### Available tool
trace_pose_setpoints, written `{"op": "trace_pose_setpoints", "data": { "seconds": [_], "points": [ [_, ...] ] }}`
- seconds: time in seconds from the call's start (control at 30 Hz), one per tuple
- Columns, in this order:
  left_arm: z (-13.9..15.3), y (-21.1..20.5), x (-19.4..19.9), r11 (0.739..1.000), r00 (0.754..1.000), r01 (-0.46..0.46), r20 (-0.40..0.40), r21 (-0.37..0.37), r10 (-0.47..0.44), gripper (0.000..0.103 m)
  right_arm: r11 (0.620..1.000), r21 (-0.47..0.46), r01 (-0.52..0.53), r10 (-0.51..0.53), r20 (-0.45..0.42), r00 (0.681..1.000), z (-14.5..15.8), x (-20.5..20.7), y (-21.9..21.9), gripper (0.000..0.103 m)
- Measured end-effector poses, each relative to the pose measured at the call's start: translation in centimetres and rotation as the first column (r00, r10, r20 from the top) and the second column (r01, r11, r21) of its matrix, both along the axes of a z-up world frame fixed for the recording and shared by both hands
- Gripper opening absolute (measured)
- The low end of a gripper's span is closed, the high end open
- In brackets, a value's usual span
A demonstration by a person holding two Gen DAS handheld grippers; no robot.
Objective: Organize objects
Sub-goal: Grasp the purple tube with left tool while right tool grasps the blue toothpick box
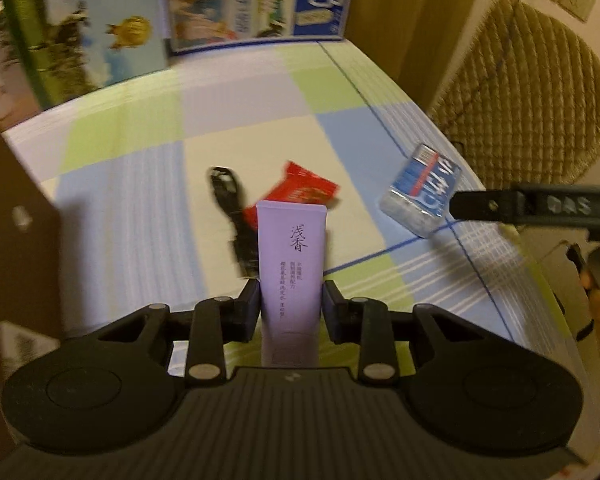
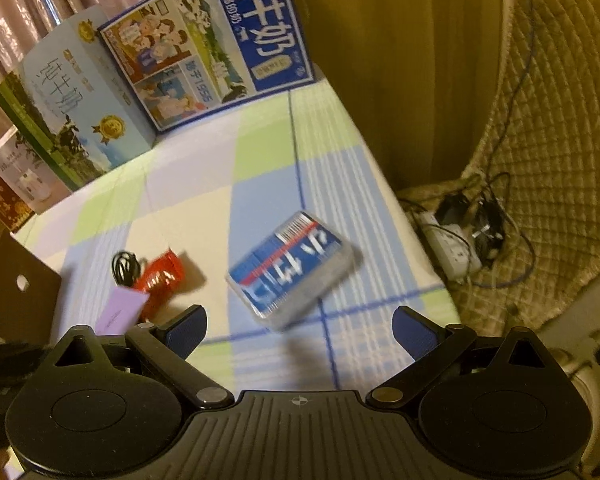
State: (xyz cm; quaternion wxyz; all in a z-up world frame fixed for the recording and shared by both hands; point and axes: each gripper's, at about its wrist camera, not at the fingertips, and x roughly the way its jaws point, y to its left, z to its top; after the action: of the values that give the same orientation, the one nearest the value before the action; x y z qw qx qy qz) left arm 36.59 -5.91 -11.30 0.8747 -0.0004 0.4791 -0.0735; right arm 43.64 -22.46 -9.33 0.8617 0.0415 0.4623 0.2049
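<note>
My left gripper (image 1: 291, 306) is clamped on the lilac tube (image 1: 291, 264), pads pressing its two sides low in the left wrist view; the tube stands straight up the frame, long axis running away from me along the fingers. My right gripper (image 2: 300, 330) is spread wide and carries nothing.

The thing the next move turns on, as I judge it, is the blue pack (image 2: 294, 268). In the right wrist view it lies on the checked cloth (image 2: 204, 184) just above the gap between my open fingers, a little left of centre, so it sits almost dead ahead of that tool. Its long axis is slanted, running from lower left to upper right of the frame, which means the jaws are not square to it; I would want to twist the wrist so the pads (image 2: 186, 330) meet the long sides. The right hand is clearly the nearer one: in the left wrist view the pack is off at mid right, with the right gripper's finger reaching in beside it.

Behind the tube, at frame centre, lie a red packet (image 1: 304, 190) and a black cable (image 1: 228, 208), close together. Milk boxes (image 2: 204, 48) stand along the top of both views, and a brown box edge (image 2: 16, 292) shows at the left, perhaps where things go, though I cannot tell
</note>
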Motion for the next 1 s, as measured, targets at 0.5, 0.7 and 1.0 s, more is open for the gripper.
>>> {"op": "trace_pose_setpoints", "data": {
  "seconds": [0.5,0.7,1.0],
  "points": [
    [-0.8,4.8,-1.8,0.974,0.976,-0.214,-0.02,0.076,0.216,0.028,0.997,-0.048,0.061,-0.062,-0.037,0.997,-3.3,5.1,3.5,0.079],
    [-2.2,5.3,-2.4,0.964,0.962,-0.254,-0.081,0.075,0.26,0.028,0.992,-0.092,-0.091,0.09,-0.015,0.996,-2.8,3.8,4.8,0.062],
    [-3.2,5.7,-3.8,0.957,0.948,-0.283,-0.129,0.072,0.29,0.028,0.973,-0.147,-0.176,0.177,-0.003,0.984,-3.5,2.9,6.0,0.061]
  ]
}}
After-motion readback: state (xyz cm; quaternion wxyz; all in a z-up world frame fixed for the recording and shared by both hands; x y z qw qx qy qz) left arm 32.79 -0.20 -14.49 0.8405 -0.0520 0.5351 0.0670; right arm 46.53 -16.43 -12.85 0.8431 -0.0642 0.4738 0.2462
